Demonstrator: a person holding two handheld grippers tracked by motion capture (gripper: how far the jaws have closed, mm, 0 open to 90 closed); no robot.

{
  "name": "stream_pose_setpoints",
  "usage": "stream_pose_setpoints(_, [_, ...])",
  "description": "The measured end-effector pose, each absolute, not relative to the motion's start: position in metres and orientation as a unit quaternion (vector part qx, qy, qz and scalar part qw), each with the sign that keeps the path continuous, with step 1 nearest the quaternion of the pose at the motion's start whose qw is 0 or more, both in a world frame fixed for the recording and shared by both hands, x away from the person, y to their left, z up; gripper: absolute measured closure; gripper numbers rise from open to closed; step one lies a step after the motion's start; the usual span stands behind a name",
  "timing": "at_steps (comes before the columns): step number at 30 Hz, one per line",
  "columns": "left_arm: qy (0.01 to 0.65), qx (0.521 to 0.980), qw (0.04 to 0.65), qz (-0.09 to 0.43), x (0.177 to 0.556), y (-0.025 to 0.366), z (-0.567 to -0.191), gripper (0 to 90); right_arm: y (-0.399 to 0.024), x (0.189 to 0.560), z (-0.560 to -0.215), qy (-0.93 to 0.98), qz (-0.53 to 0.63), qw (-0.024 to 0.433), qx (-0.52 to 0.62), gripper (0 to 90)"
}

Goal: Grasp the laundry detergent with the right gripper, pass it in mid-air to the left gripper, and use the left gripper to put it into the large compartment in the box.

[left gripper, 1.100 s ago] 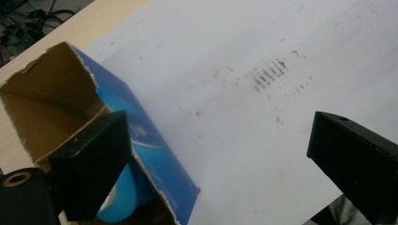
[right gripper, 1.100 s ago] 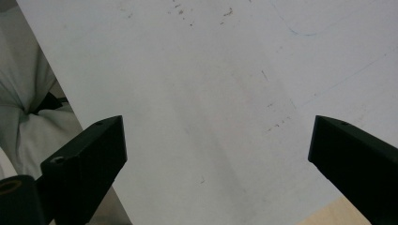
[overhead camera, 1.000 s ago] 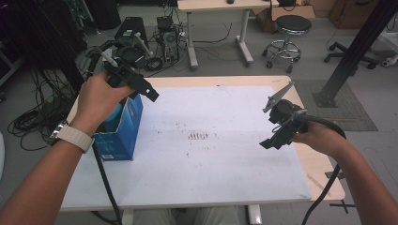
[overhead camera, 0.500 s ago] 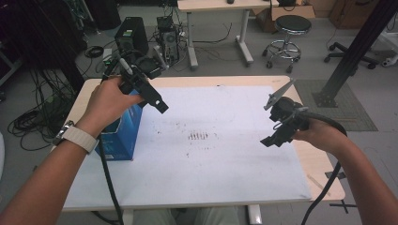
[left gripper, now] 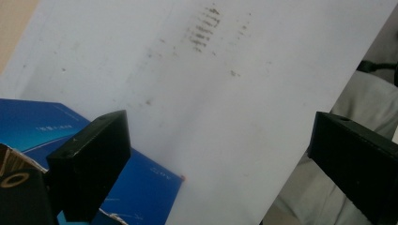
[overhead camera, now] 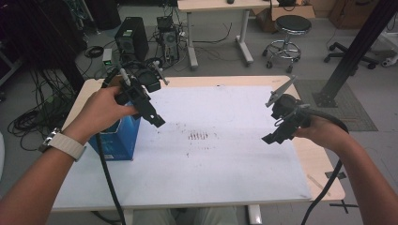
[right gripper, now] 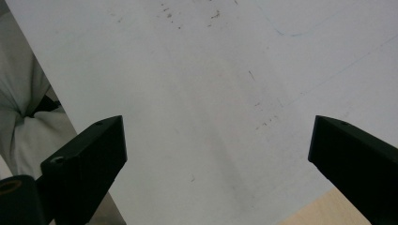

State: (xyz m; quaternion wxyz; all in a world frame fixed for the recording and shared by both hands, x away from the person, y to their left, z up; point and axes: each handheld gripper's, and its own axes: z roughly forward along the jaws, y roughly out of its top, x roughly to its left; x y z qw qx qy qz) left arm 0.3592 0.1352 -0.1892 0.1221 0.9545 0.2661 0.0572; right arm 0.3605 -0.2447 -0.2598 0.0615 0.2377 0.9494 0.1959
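High view shows your left gripper up in the air near the left edge of the table, just beside the top of the blue box. The blue box stands on the white sheet, close to the table's left edge. Your left gripper holds nothing. In the left gripper view its jaws are spread wide, and the blue box sits low down by one jaw, not between them. Some dark smudges mark the middle of the white sheet. Your right gripper floats near the right edge of the table, well apart from the blue box. In the right gripper view its jaws are wide apart too, with bare white sheet under them.
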Motion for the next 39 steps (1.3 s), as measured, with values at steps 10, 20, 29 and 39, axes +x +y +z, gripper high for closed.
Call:
stream_pose_setpoints(10, [0.203, 0.970, 0.121, 0.051, 0.339, 0.134, -0.199, 7.0, -0.248, 0.361, -0.260, 0.948, 0.196, 0.062, 0.243, 4.4])
stream_pose_setpoints(20, [0.181, 0.975, 0.122, 0.050, 0.333, 0.132, -0.202, 6.8, -0.249, 0.362, -0.259, 0.947, 0.195, 0.063, 0.246, 4.4])
stream_pose_setpoints(29, [0.176, 0.973, 0.137, 0.056, 0.332, 0.130, -0.199, 6.9, -0.252, 0.362, -0.259, 0.946, 0.195, 0.064, 0.250, 4.4])
stream_pose_setpoints(39, [0.174, 0.973, 0.138, 0.057, 0.330, 0.126, -0.199, 6.8, -0.253, 0.358, -0.258, 0.946, 0.195, 0.067, 0.249, 4.4])
